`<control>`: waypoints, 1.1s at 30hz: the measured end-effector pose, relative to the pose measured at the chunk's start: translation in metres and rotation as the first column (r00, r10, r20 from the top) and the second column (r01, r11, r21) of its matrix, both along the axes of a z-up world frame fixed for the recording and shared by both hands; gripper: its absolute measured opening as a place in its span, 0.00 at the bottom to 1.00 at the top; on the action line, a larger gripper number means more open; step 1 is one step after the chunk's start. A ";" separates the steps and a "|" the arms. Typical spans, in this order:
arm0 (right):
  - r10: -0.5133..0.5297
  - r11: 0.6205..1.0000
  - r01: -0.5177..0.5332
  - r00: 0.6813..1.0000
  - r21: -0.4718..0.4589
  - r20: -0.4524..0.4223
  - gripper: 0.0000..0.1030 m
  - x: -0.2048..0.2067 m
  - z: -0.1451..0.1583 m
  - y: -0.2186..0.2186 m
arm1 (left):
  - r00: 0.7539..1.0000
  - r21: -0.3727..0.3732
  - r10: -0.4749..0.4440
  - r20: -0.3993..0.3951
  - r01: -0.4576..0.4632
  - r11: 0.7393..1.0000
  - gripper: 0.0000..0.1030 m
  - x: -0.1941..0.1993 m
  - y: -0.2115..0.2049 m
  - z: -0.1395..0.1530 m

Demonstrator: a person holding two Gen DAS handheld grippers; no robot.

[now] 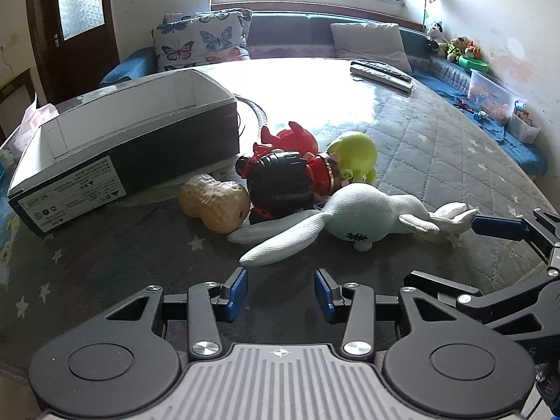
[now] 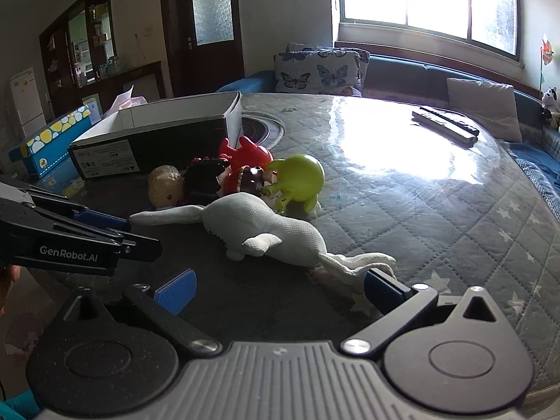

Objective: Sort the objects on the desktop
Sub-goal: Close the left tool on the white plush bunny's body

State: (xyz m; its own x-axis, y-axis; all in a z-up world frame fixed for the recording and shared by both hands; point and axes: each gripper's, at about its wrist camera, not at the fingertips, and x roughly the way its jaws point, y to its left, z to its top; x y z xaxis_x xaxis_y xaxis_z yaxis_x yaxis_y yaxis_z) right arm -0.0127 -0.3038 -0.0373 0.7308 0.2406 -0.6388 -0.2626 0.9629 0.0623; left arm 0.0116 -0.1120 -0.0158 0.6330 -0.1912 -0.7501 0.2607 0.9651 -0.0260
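Note:
A pile of toys lies on the quilted table: a white shark (image 1: 360, 218) (image 2: 266, 231), a tan peanut (image 1: 215, 203) (image 2: 165, 185), a black-haired doll (image 1: 283, 183) (image 2: 210, 178), a red figure (image 1: 294, 138) (image 2: 250, 155) and a green round figure (image 1: 353, 152) (image 2: 301, 178). An open black box with white inside (image 1: 115, 140) (image 2: 157, 133) stands to their left. My left gripper (image 1: 280, 294) is open and empty, just short of the shark's fin. My right gripper (image 2: 280, 294) is open wide, its right fingertip (image 2: 381, 288) beside the shark's tail.
Remote controls (image 1: 381, 71) (image 2: 444, 124) lie at the table's far side. A round inset (image 2: 260, 127) sits behind the box. A blue spotted box (image 2: 52, 140) stands left of the table. A sofa with cushions (image 1: 203, 40) runs behind.

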 end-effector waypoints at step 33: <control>0.020 1.000 -0.020 0.999 0.018 -0.029 0.95 0.025 -0.004 -0.004 | 0.996 -0.055 -0.085 0.018 0.086 0.995 0.43 0.011 -0.008 0.023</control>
